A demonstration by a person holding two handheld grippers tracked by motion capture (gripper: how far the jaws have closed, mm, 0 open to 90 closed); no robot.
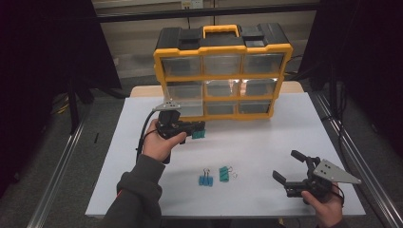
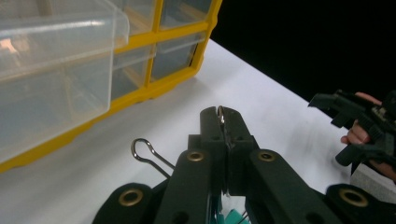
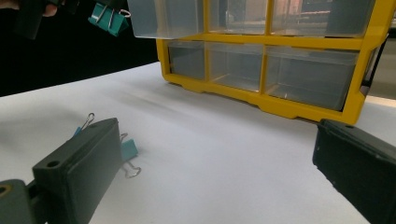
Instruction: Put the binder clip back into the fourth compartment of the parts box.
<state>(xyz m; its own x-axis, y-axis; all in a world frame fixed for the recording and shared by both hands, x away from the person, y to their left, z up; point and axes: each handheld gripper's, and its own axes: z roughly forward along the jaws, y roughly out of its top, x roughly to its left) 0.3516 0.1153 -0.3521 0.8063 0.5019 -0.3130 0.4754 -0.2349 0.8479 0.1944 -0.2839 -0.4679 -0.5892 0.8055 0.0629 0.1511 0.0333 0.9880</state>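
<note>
The left gripper [image 1: 192, 129] pinches a teal binder clip [image 1: 199, 134] by one wire handle, just short of the pulled-out drawer [image 1: 186, 110] of the yellow organizer [image 1: 222, 76]. It looks light, springy and slippery on that thin wire; the wider folded body seems a surer hold. The right gripper [image 1: 288, 170] rests wide open and empty, two more clips [image 1: 215, 177] lying on the table [image 1: 266, 142] beside it.

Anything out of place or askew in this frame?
One clear drawer at the lower left of the yellow organizer juts out while the others sit flush. Two teal binder clips lie loose on the white table.
</note>
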